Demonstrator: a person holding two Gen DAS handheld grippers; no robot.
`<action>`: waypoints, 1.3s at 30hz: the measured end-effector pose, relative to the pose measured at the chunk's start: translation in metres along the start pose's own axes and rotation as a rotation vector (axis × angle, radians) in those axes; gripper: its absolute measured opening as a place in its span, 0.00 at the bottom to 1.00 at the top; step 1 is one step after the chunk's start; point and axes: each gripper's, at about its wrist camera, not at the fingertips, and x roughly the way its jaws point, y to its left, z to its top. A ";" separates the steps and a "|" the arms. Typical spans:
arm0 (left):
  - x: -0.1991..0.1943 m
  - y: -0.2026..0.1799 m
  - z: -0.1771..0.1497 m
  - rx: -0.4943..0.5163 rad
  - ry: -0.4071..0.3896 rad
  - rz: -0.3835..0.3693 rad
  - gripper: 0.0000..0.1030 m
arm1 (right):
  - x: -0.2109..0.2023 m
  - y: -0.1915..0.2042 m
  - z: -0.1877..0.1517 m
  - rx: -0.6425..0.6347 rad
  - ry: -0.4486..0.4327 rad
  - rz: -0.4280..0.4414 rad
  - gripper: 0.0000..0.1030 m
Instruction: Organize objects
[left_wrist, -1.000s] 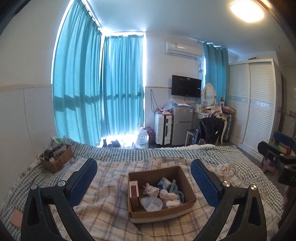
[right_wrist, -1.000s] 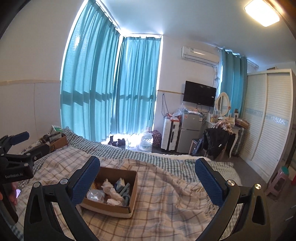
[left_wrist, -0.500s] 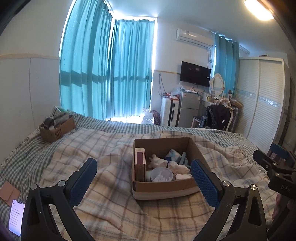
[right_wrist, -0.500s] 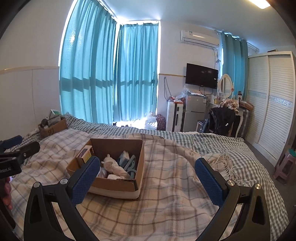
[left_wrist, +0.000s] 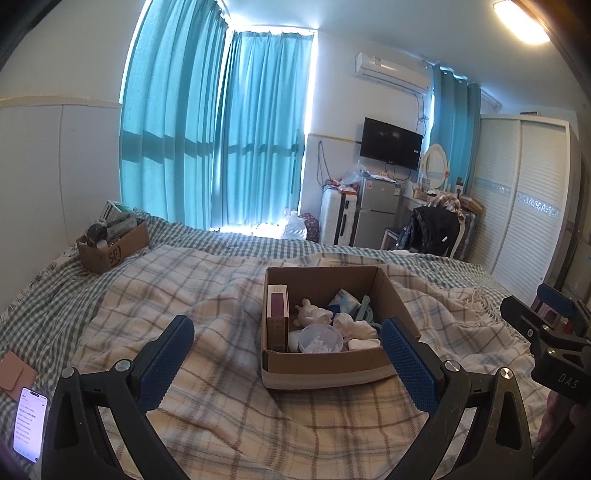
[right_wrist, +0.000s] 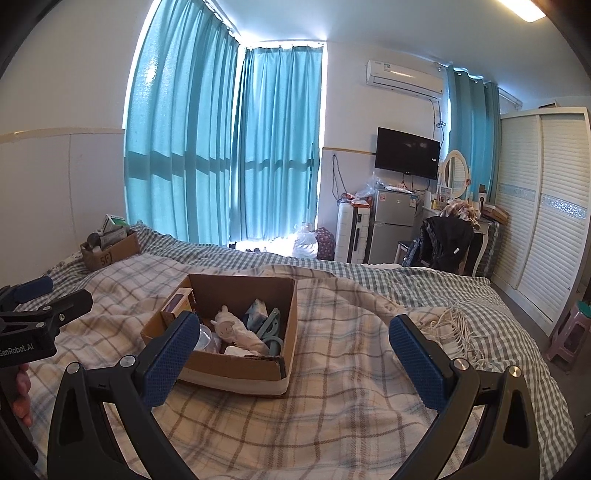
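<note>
Nothing looks sorted yet: the left gripper and right gripper both gape wide and empty above the still-full cardboard box on the plaid blanket

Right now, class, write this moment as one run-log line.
left gripper: open, empty | right gripper: open, empty | box: on blanket, holds small items | second box: far left | step: none picked

Open-topped cardboard box accessible from above; bare plaid blanket all around it; phone well left.
</note>
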 end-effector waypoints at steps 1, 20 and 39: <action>0.000 -0.001 0.000 0.000 0.002 -0.001 1.00 | 0.000 0.000 0.000 0.000 0.000 0.000 1.00; 0.003 -0.006 -0.003 0.018 0.021 -0.003 1.00 | 0.003 0.003 -0.002 0.003 0.011 0.005 1.00; 0.001 -0.007 -0.003 0.026 0.017 -0.001 1.00 | 0.004 0.006 -0.004 -0.001 0.020 0.002 1.00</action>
